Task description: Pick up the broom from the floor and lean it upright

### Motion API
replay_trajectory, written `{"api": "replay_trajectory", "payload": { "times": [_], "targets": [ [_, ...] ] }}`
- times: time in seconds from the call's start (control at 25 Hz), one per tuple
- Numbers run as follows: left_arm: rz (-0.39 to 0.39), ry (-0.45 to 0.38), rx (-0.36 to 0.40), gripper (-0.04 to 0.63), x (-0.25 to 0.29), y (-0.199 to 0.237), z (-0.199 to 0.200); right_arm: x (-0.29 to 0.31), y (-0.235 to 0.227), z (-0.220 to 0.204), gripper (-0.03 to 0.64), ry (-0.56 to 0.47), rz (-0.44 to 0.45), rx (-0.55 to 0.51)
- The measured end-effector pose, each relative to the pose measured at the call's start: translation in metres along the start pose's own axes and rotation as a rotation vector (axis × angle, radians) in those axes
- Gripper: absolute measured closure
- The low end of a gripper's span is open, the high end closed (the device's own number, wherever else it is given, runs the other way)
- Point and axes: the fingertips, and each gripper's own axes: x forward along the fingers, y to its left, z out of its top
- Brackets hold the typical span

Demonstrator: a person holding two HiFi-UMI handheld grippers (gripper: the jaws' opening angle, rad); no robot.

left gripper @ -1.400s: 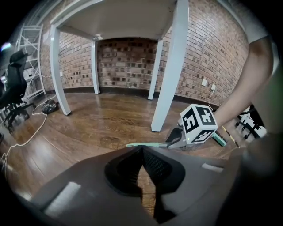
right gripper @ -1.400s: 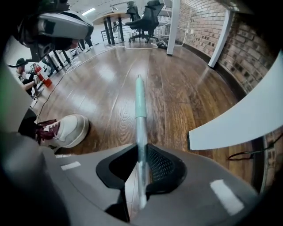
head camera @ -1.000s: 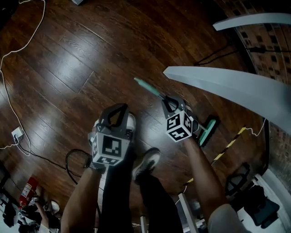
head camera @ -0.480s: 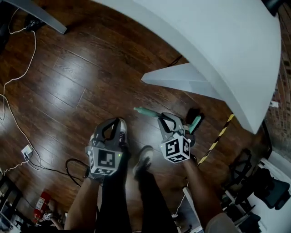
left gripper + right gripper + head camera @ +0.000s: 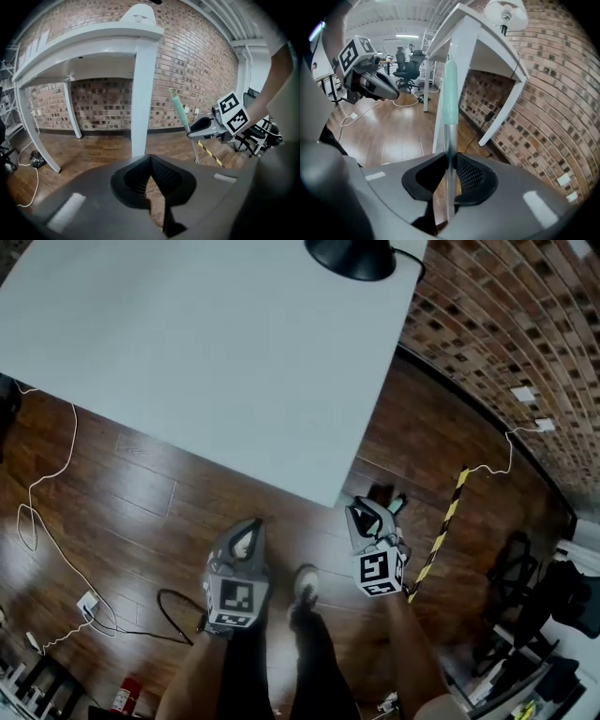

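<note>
A white tabletop (image 5: 206, 362) carrying a black lamp base (image 5: 352, 257) stands over a dark wooden floor (image 5: 131, 512) beside a brick wall (image 5: 497, 343), with a white cable (image 5: 73, 437), a black cable (image 5: 167, 596) and yellow-and-black striped tape (image 5: 448, 517) on the floor

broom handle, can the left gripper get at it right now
Probably yes. The broom handle stands roughly upright in the right gripper, with open air between it and the left gripper. The left jaws are together and empty, so they would have to open first.
</note>
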Motion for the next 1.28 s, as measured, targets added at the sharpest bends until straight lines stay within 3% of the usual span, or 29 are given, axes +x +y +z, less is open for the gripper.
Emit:
{"api": "replay_trajectory", "payload": {
  "times": [0.36,0.64,0.84,1.28],
  "targets": [
    [-0.009,-0.046,0.0,0.595,-0.014,0.018,0.057,-0.047,-0.063,0.021,0.525,-0.016,-0.114,0.109],
    [0.112,-0.062,-0.033,0.595,-0.015,0.045,0.085,-0.024,-0.1,0.052,0.523,-0.098,-0.116,0.117],
    [0.182,-0.057,-0.131,0.595,-0.008,0.048,0.084,0.005,-0.13,0.089,0.525,-0.184,-0.12,0.157],
    [0.299,-0.073,-0.311,0.595,0.007,0.037,0.089,0.044,-0.159,0.158,0.523,-0.269,-0.034,0.147]
  ]
}}
